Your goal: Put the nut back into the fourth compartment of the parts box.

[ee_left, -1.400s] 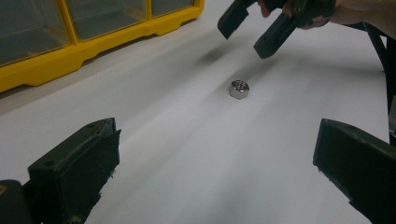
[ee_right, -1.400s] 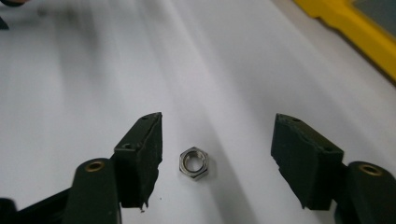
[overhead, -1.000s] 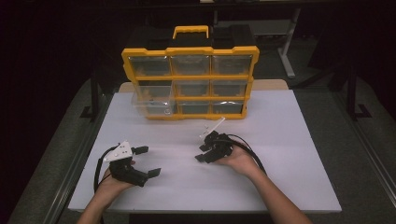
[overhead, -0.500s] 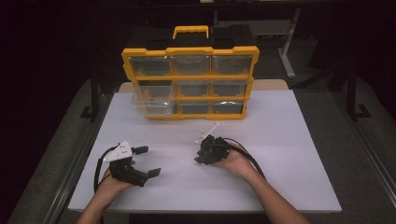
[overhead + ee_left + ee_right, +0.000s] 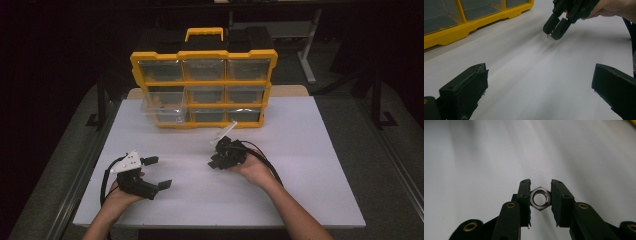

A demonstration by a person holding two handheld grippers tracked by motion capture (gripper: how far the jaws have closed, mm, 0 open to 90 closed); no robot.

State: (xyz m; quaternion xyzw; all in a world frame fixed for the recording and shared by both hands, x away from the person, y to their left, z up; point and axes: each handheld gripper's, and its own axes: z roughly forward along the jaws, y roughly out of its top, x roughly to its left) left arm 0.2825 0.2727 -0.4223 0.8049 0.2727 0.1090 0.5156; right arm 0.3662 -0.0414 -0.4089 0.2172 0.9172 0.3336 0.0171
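Clamping a steel hex nut (image 5: 539,198) between its jaws, right hand-held gripper (image 5: 539,195), above white table (image 5: 474,157)

Item: one hex nut (image 5: 539,198), bright steel, threaded bore visible and facing the right gripper camera. It stands on edge, clamped flat-to-flat between the two black jaws of the right tongs (image 5: 539,192), held just above the white surface (image 5: 310,150). In the left gripper view only a small metallic glint shows at the tips of the right tongs (image 5: 554,31). In the high view the nut is too small to make out.
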